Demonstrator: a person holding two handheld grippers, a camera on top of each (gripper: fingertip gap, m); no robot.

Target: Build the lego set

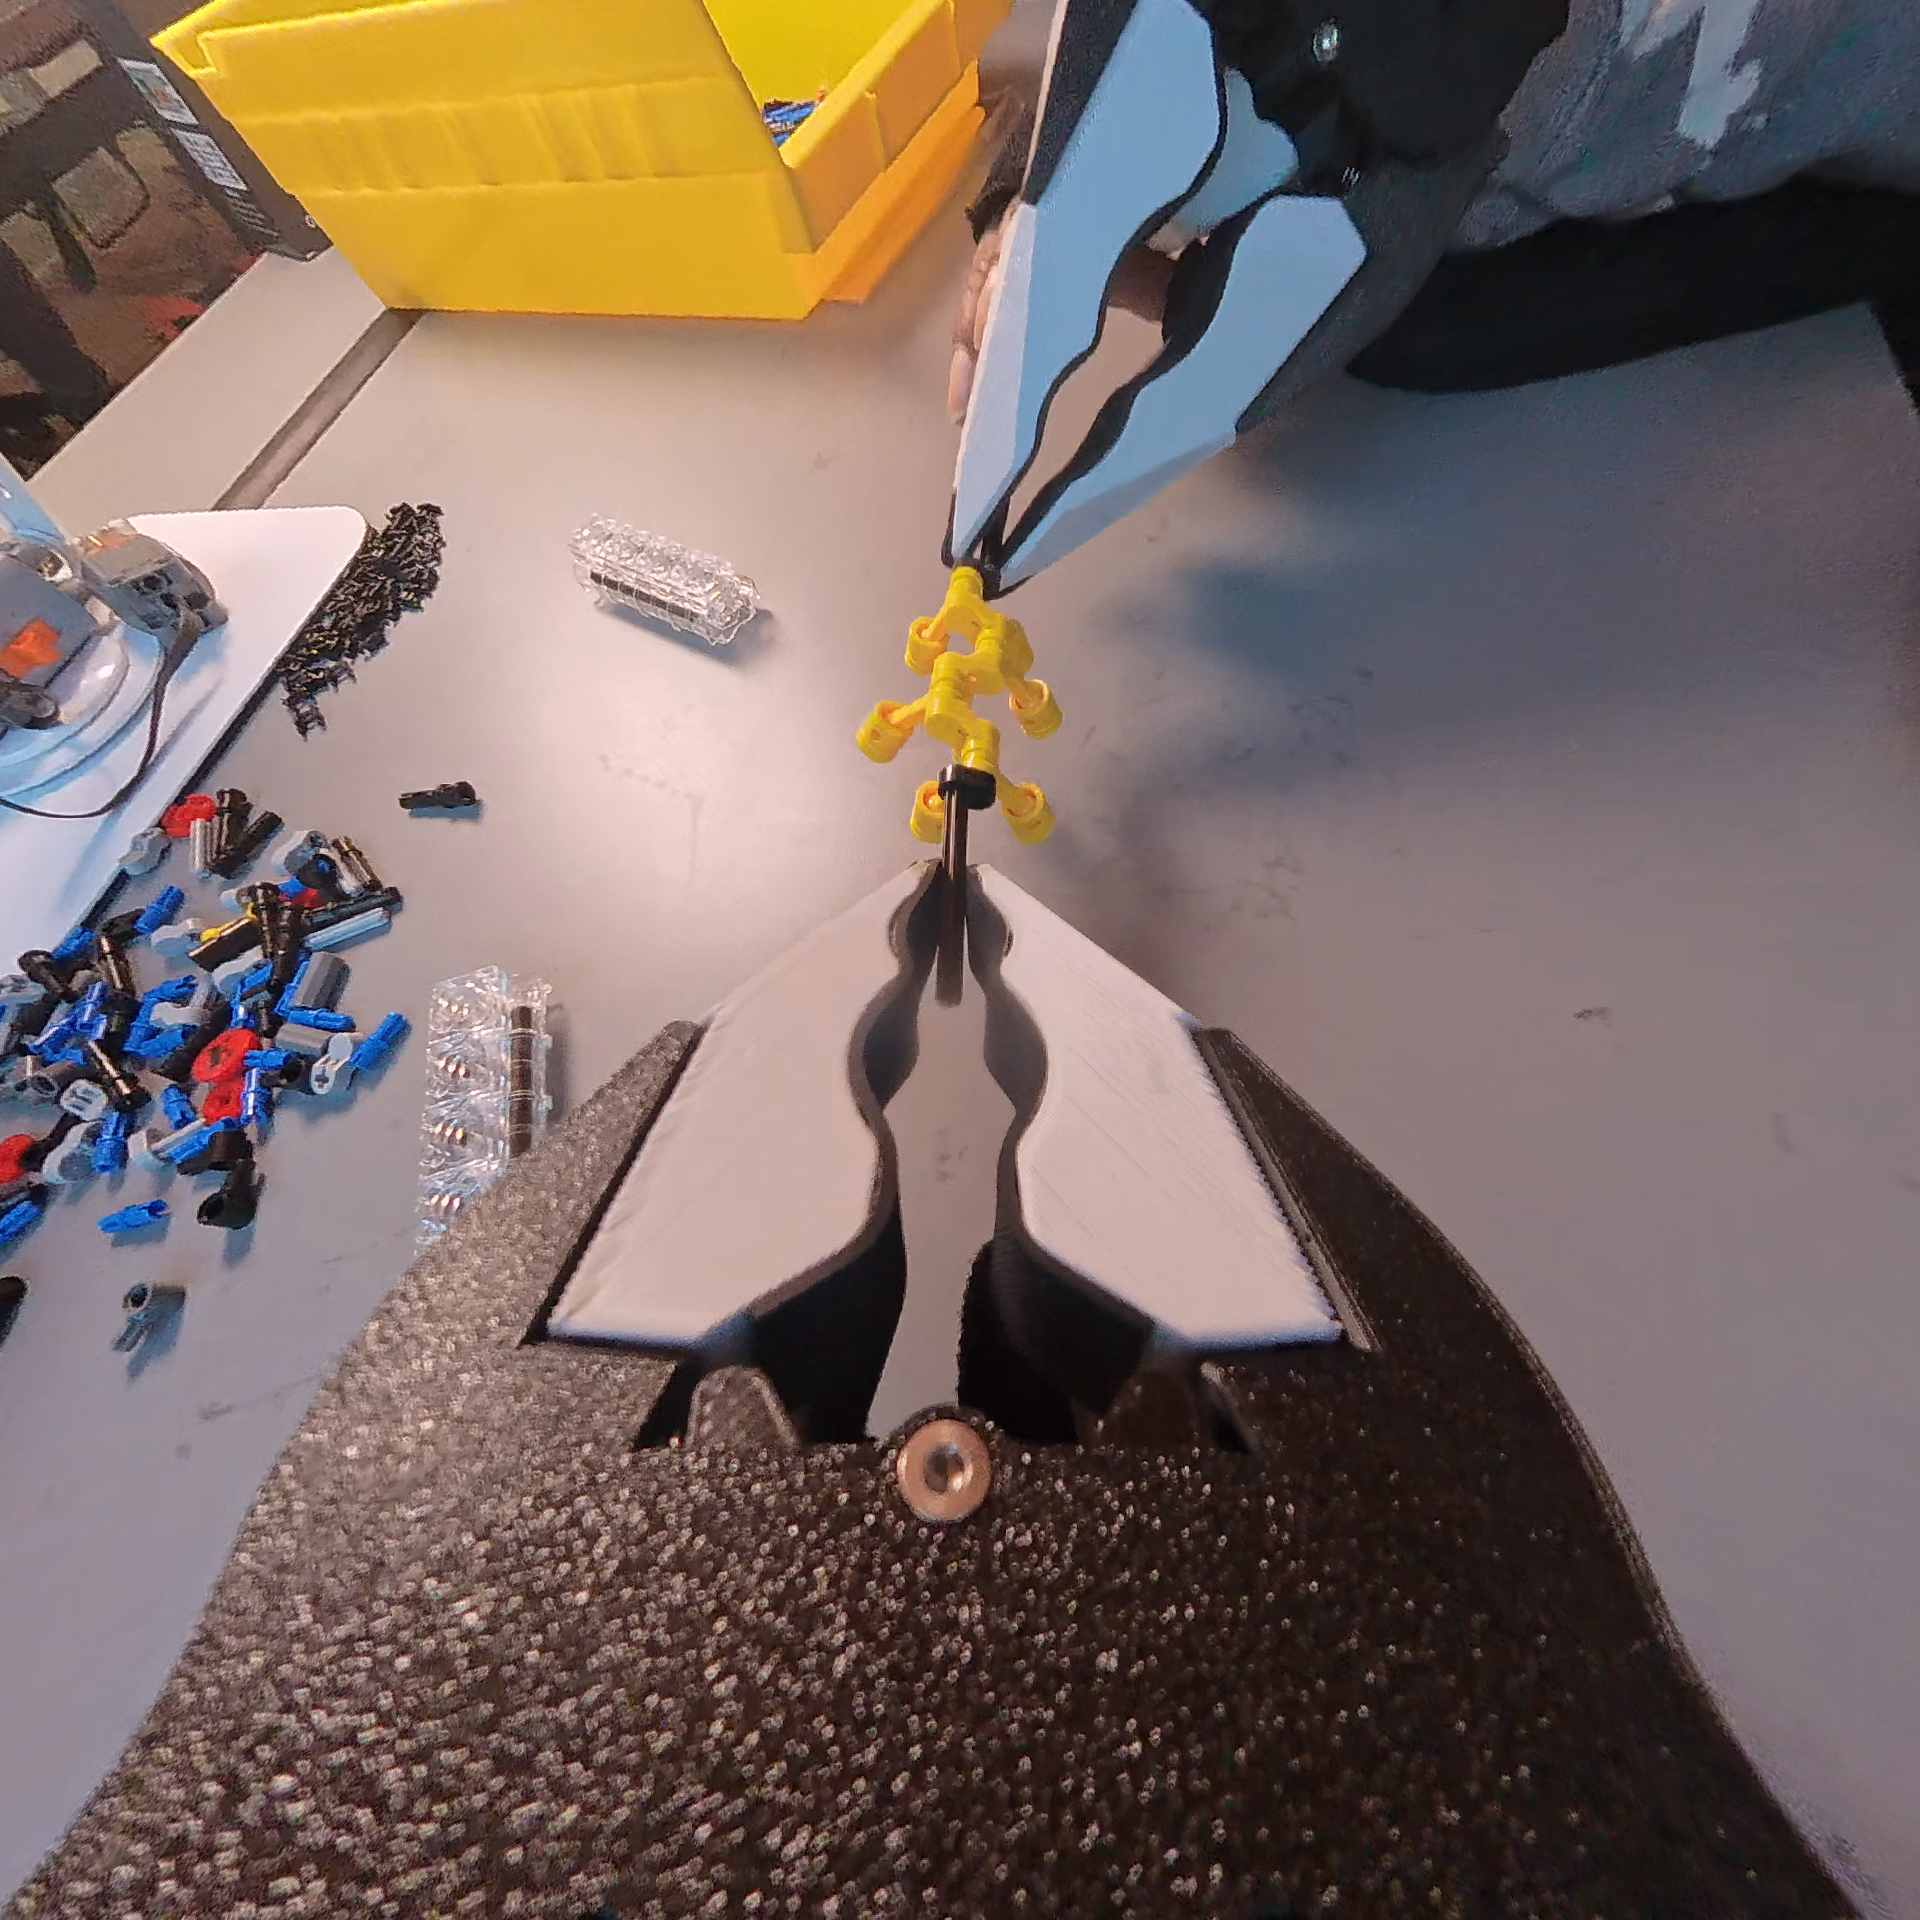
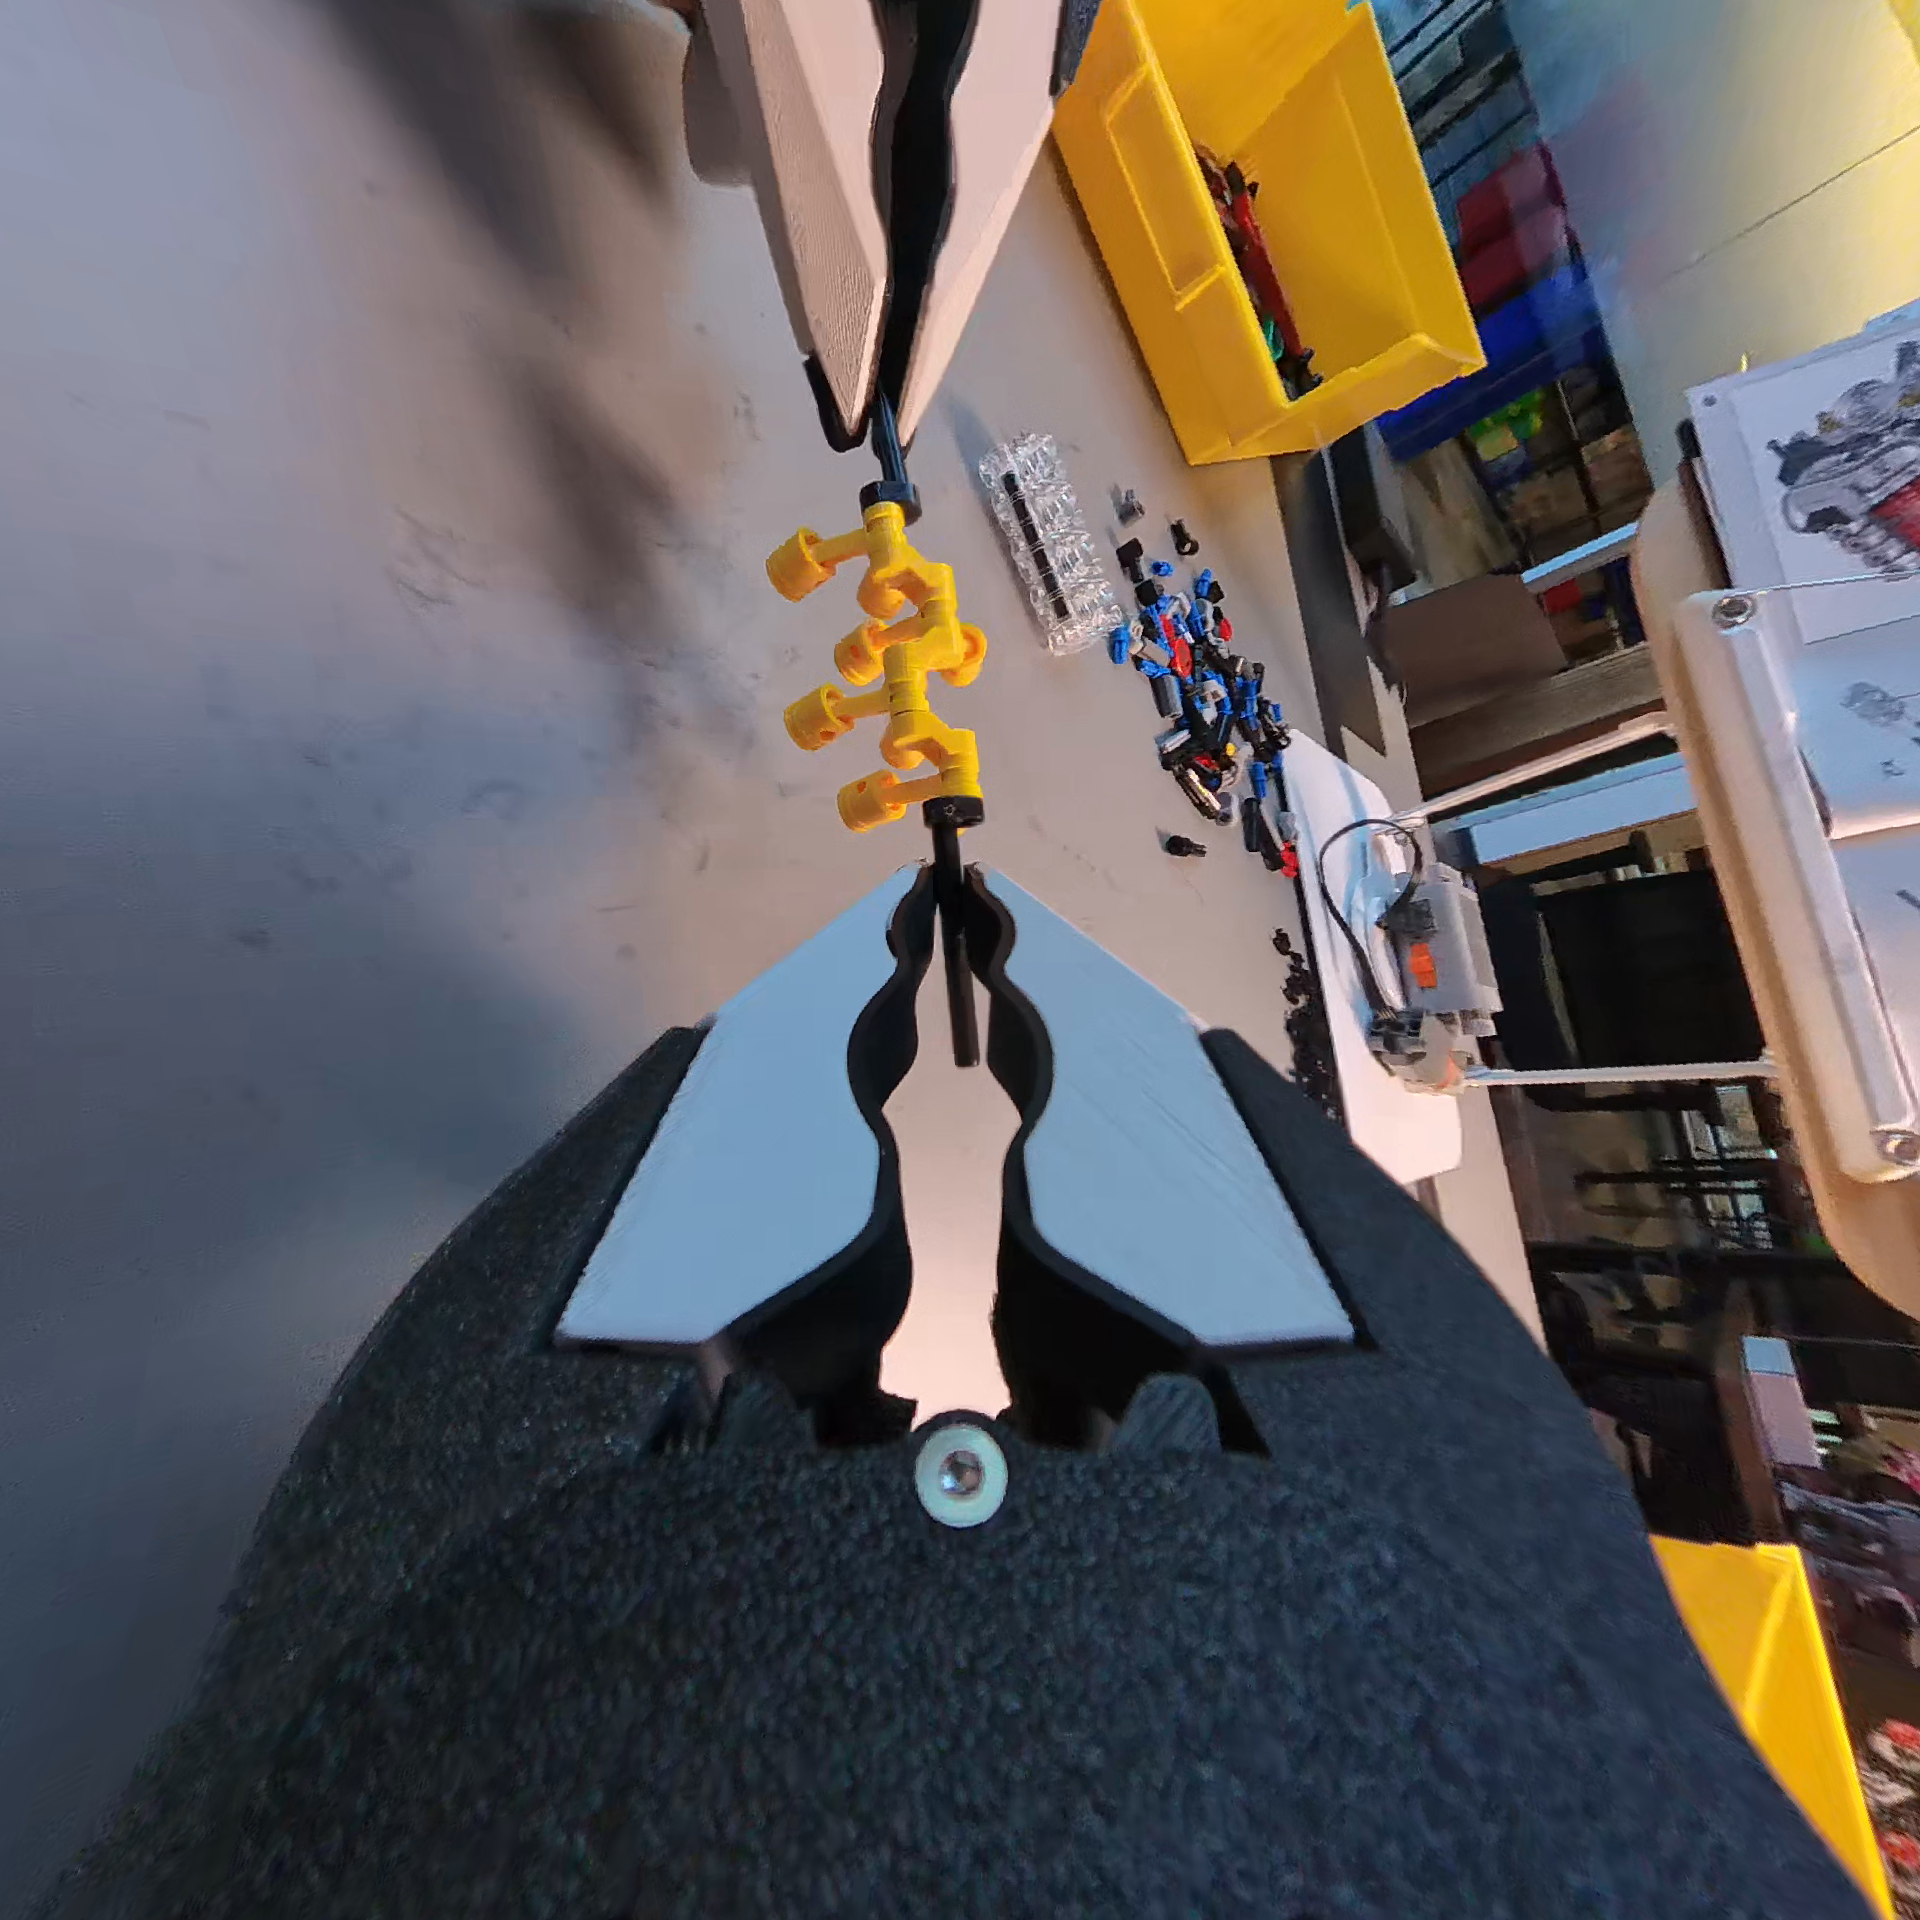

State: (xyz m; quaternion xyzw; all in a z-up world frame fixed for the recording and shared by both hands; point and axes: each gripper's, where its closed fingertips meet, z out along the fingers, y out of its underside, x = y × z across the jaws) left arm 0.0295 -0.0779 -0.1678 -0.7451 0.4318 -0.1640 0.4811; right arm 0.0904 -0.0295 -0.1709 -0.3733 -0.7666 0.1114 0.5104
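A yellow crankshaft-like assembly [image 1: 961,707] with several pistons on a black axle hangs in the air above the grey table, held at both ends. My left gripper [image 1: 951,878] is shut on the near end of the black axle [image 1: 951,842]. My right gripper [image 1: 982,577] comes in from the top and is shut on the far end. In the right wrist view the same assembly [image 2: 894,675] sits between my right gripper [image 2: 948,878], shut on the black axle [image 2: 951,935], and my left gripper [image 2: 878,431] above it.
A pile of small blue, black, red and grey pieces [image 1: 177,1018] lies at the left. Two clear blocks [image 1: 665,592] [image 1: 483,1081] lie on the table. A yellow bin [image 1: 540,156] stands behind. A grey motor unit [image 1: 94,603] sits on a white sheet. An instruction booklet [image 2: 1829,499] stands at the right. Some 9 cm of space lies between my two pairs of fingers.
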